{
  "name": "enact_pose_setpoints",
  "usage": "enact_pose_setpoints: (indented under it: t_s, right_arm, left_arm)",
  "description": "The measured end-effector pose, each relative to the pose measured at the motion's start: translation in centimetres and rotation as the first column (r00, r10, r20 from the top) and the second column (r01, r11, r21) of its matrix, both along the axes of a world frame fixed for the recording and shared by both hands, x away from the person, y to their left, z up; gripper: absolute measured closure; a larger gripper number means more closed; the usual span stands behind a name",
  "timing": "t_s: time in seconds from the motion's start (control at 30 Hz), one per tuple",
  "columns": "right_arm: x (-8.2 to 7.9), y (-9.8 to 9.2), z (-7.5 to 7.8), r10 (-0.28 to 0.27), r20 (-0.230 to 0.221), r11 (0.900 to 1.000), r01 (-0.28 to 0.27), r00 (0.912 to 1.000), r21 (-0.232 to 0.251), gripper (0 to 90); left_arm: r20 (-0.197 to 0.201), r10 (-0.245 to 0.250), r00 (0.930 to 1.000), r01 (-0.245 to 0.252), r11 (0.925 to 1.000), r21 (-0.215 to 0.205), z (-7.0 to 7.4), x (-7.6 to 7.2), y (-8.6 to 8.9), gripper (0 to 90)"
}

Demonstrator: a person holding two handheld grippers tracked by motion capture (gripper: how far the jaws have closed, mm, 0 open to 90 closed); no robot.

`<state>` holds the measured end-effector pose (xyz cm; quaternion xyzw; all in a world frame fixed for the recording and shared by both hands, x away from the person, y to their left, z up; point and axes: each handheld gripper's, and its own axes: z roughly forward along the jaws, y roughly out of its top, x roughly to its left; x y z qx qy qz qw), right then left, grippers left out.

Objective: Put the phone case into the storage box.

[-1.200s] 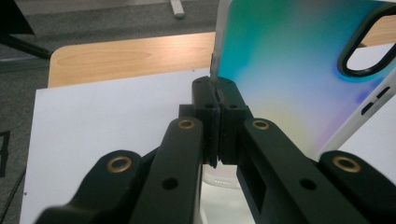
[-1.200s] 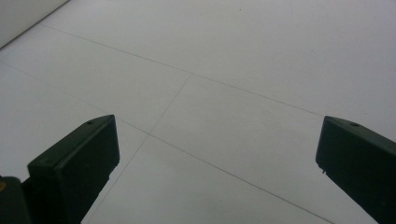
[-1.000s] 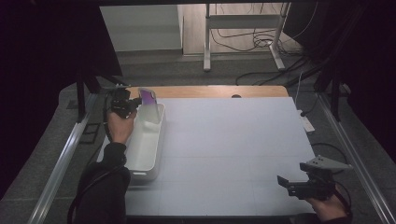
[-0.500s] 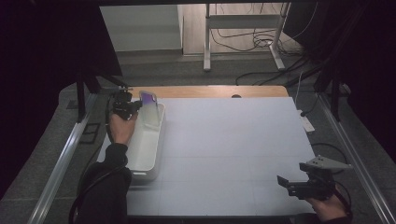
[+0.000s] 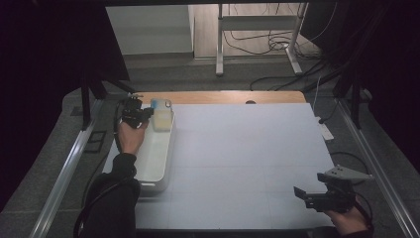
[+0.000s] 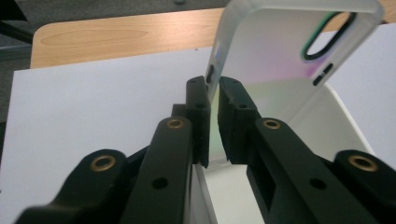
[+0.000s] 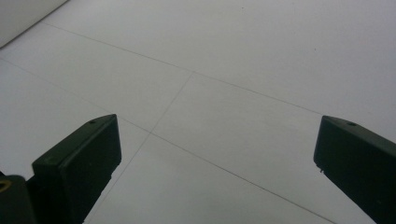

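A translucent phone case (image 5: 161, 118) with a camera cut-out stands tilted at the far end of the white bin (image 5: 153, 158). In the left gripper view the case (image 6: 280, 60) rises from the bin (image 6: 336, 126), its side edge in the narrow gap between the pads of my left gripper (image 6: 213, 93). Those jaws have just been opening, and light shows between the pads and the edge. In the high view the left gripper (image 5: 143, 113) is held over the bin's far left rim. My right gripper (image 5: 303, 196) hovers open and empty over the near right of the table, jaws wide (image 7: 217, 140).
A white mat (image 5: 247, 148) with faint grid lines covers the table, with a strip of wood (image 5: 223, 96) at its far edge. Metal rails run along both sides. A stand and cables are on the floor beyond.
The case has sunk a little into the bin's far end, and it now looks pale instead of purple. The left hand shifted only slightly. The right gripper has not moved.
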<state>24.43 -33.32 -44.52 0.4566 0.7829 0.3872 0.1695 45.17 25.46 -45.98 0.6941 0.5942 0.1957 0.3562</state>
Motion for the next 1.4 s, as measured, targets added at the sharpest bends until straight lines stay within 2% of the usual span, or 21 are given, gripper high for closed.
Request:
enact_pose_setpoints:
  t_s: [0.2, 0.6, 0.7, 0.83, 0.9, 1.13, 1.27, 1.4]
  right_arm:
    - [0.0, 0.0, 0.0, -0.002, -0.004, 1.0, 0.002, 1.0, 0.003, 0.7]
    - [0.0, 0.0, 0.0, -0.005, 0.002, 1.0, 0.005, 1.0, 0.004, 0.7]
    - [0.0, 0.0, 0.0, -0.003, 0.003, 1.0, 0.003, 1.0, 0.004, 0.7]
    - [0.0, 0.0, 0.0, -0.003, 0.004, 1.0, 0.003, 1.0, 0.003, 0.7]
    - [0.0, 0.0, 0.0, -0.002, 0.003, 1.0, 0.002, 1.0, 0.002, 0.7]
    - [0.0, 0.0, 0.0, -0.002, 0.003, 1.0, 0.002, 1.0, 0.001, 0.7]
    - [0.0, 0.0, 0.0, -0.001, 0.004, 1.0, 0.001, 1.0, 0.001, 0.7]
    - [0.0, 0.0, 0.0, -0.002, 0.005, 1.0, 0.002, 1.0, 0.0, 0.7]
  left_arm:
    - [0.017, -0.019, 0.9997, 0.019, 0.9998, -0.006, 0.1, -0.2, 0.2, 72.2]
    - [0.027, -0.06, 0.9978, 0.059, 0.998, 0.023, 0.3, -0.4, 0.2, 50.4]
    - [0.032, -0.067, 0.9972, 0.067, 0.9977, 0.014, 0.4, -0.5, 0.3, 43.2]
    - [0.033, -0.081, 0.9962, 0.081, 0.9967, -0.002, 0.6, -0.6, 0.3, 38.0]
    - [0.027, -0.091, 0.9954, 0.091, 0.9958, 0.002, 0.7, -0.7, 0.2, 31.2]
    - [0.027, -0.109, 0.9937, 0.109, 0.994, -0.005, 1.1, -1.1, -0.1, 22.7]
    - [0.027, -0.132, 0.9909, 0.132, 0.9909, -0.023, 1.3, -1.5, -0.1, 19.5]
    - [0.027, -0.146, 0.989, 0.146, 0.9891, -0.016, 1.5, -2.0, -0.1, 17.3]
